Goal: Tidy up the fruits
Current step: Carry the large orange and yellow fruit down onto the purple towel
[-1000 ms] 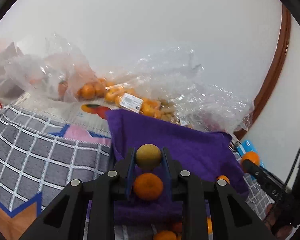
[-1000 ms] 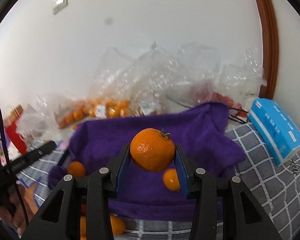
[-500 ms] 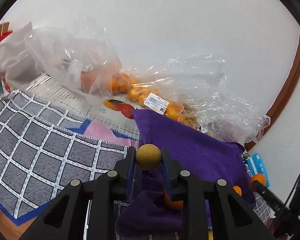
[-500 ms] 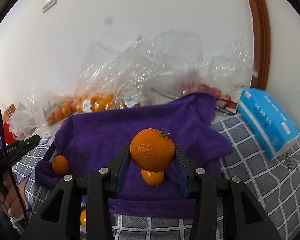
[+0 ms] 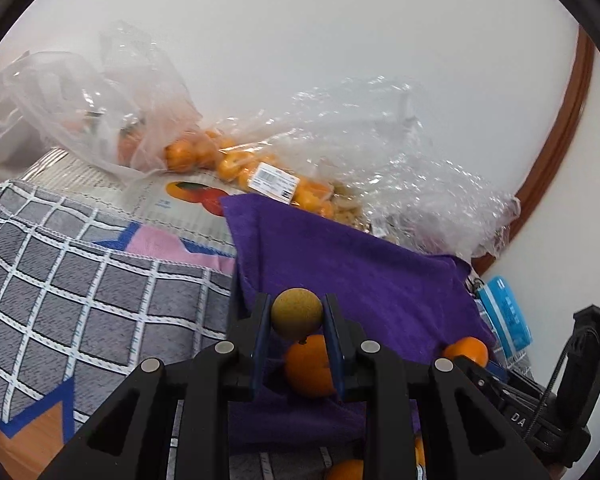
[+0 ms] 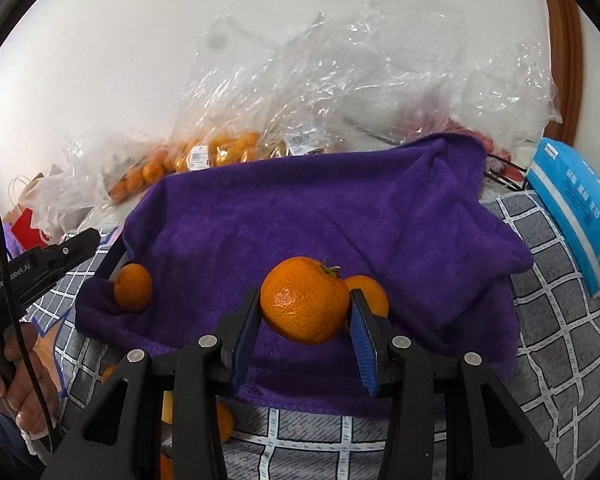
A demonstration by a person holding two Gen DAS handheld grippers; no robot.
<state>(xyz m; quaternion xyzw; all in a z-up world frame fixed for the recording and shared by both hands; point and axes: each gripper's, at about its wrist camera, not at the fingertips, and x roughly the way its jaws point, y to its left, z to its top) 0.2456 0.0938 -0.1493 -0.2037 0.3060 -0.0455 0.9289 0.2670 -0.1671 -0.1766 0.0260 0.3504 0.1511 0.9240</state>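
Observation:
My left gripper is shut on a small round yellow-brown fruit, held above the near left edge of a purple towel. An orange mandarin lies on the towel just below it. My right gripper is shut on a large orange mandarin over the towel. Two mandarins lie on the towel there, one at the left edge and one behind the held fruit. The left gripper's body shows at far left.
Clear plastic bags of mandarins and crumpled plastic line the wall behind the towel. A blue tissue pack lies at right. A grey checked cloth covers the table. More mandarins lie near the front edge.
My left gripper moved right and nearer to the towel with its fruit. My right gripper moved forward and lower over the towel, still holding the mandarin.

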